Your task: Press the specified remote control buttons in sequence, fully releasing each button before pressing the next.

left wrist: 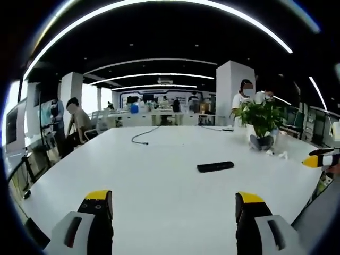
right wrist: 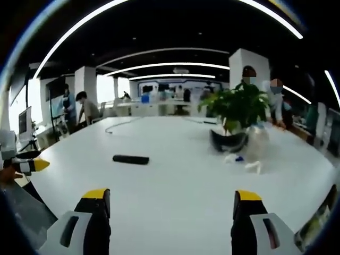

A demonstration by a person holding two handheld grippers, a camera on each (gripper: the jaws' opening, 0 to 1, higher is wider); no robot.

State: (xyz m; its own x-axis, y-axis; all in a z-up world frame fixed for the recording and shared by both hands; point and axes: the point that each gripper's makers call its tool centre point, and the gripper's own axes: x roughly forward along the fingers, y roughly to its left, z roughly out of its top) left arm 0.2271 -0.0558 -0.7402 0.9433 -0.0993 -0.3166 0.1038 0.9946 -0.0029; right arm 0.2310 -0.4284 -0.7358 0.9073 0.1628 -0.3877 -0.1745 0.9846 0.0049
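A slim black rectangular remote control point(left wrist: 215, 166) point(right wrist: 130, 159) lies flat near the middle of a broad, smooth white table point(left wrist: 159, 180) point(right wrist: 175, 180), with bare tabletop open on every side of it. In the left gripper view it sits well ahead of the left gripper point(left wrist: 172, 204), nearer the right-hand jaw's line; in the right gripper view it lies well ahead of the right gripper point(right wrist: 170, 204), off toward the left-hand jaw. Both grippers hover with their black, yellow-tipped jaws spread wide and nothing between them. Beyond the remote, a leafy green potted plant point(left wrist: 261, 121) point(right wrist: 236, 111) stands toward the table's right side, with small white scraps point(right wrist: 241, 161) just beside it. A thin dark cable point(left wrist: 144, 137) trails across the far tabletop. The table's near left edge curves away toward an open-plan office where seated people point(left wrist: 77, 121) work at distant desks.
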